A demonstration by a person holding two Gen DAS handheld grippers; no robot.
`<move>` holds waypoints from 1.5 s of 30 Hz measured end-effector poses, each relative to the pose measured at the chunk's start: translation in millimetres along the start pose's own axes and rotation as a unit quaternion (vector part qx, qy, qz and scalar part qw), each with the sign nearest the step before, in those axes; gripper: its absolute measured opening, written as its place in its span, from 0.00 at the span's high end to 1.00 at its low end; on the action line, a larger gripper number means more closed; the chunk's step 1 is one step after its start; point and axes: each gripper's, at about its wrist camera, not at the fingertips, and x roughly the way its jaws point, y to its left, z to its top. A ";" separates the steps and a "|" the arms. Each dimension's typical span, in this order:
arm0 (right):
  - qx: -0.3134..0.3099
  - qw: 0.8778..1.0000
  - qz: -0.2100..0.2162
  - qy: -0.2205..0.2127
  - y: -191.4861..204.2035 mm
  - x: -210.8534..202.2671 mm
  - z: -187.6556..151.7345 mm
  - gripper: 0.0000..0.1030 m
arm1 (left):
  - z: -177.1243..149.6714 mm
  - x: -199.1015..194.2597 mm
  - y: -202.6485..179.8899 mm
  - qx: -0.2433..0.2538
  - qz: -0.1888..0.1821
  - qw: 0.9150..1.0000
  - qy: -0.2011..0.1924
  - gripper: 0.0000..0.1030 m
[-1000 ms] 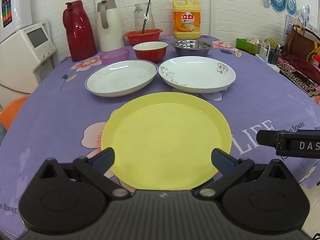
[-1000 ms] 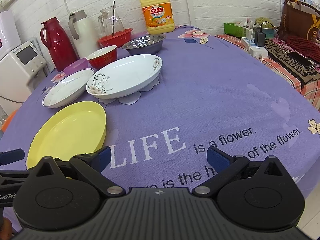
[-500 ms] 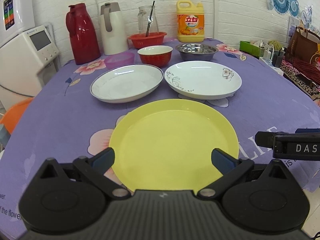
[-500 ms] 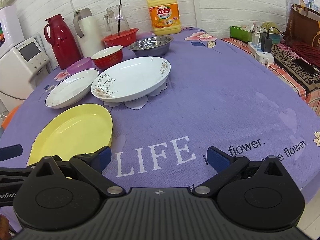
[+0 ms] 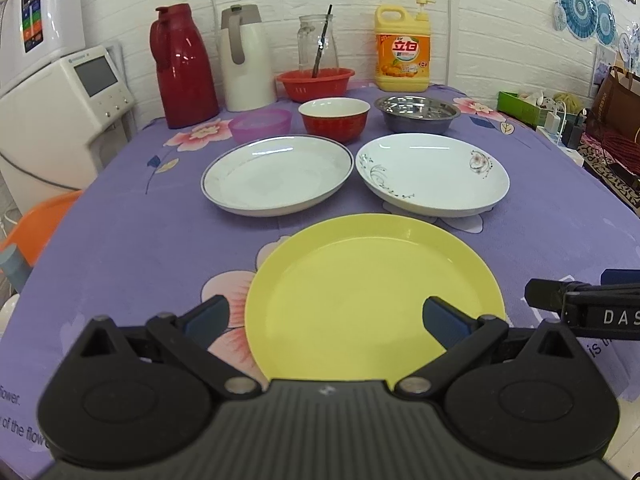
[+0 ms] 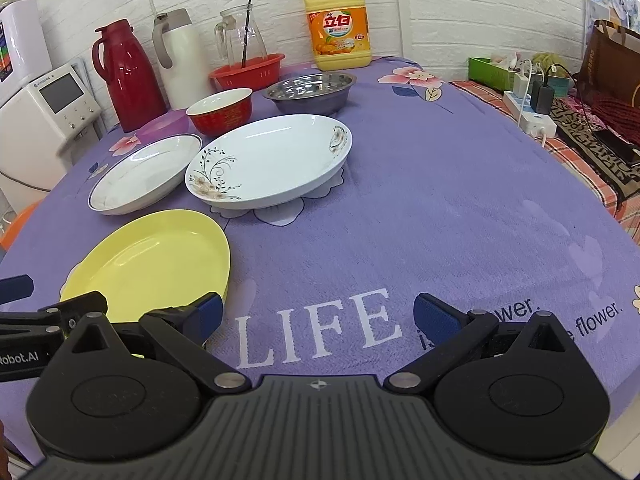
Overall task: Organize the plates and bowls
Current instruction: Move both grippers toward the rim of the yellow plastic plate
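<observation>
A yellow plate (image 5: 372, 292) lies nearest on the purple tablecloth, and my left gripper (image 5: 326, 320) hovers open over its near edge. Behind it sit a blue-rimmed white plate (image 5: 276, 174) and a flower-patterned white plate (image 5: 432, 172). Further back stand a pink bowl (image 5: 259, 124), a red bowl (image 5: 334, 118) and a steel bowl (image 5: 417, 110). My right gripper (image 6: 318, 316) is open above the "LIFE" lettering, just right of the yellow plate (image 6: 152, 260), with nothing between its fingers. The flowered plate (image 6: 268, 160) lies ahead of it.
At the back stand a red thermos (image 5: 182, 66), a white thermos (image 5: 246, 58), a red basket (image 5: 315, 83) holding a glass jug, and a yellow detergent bottle (image 5: 402, 56). A white appliance (image 5: 64, 100) is at left; a power strip (image 6: 528, 116) and bags at right.
Both grippers have pulled back and tilted up a little, so the plates sit lower and smaller in each view. Nothing on the table has moved.
</observation>
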 end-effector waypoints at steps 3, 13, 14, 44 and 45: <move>-0.004 1.000 -0.001 0.001 2.6 1.9 2.3 0.00 | 2.9 0.9 1.6 -0.002 0.001 1.000 0.000 0.01; -0.021 1.000 0.000 -0.004 11.8 1.0 6.5 0.00 | 8.1 -1.4 5.7 -0.005 0.004 1.000 -0.005 0.01; -0.022 1.000 0.002 -0.004 12.7 0.9 6.7 0.00 | 8.8 -1.9 7.2 -0.005 0.006 1.000 -0.007 0.01; -0.055 0.998 0.022 0.013 37.3 33.8 12.4 0.00 | 13.9 34.3 43.5 -0.048 0.009 0.999 0.018 0.01; -0.056 0.998 0.025 0.013 38.2 35.1 12.4 0.00 | 14.1 36.2 44.1 -0.049 0.009 0.999 0.020 0.01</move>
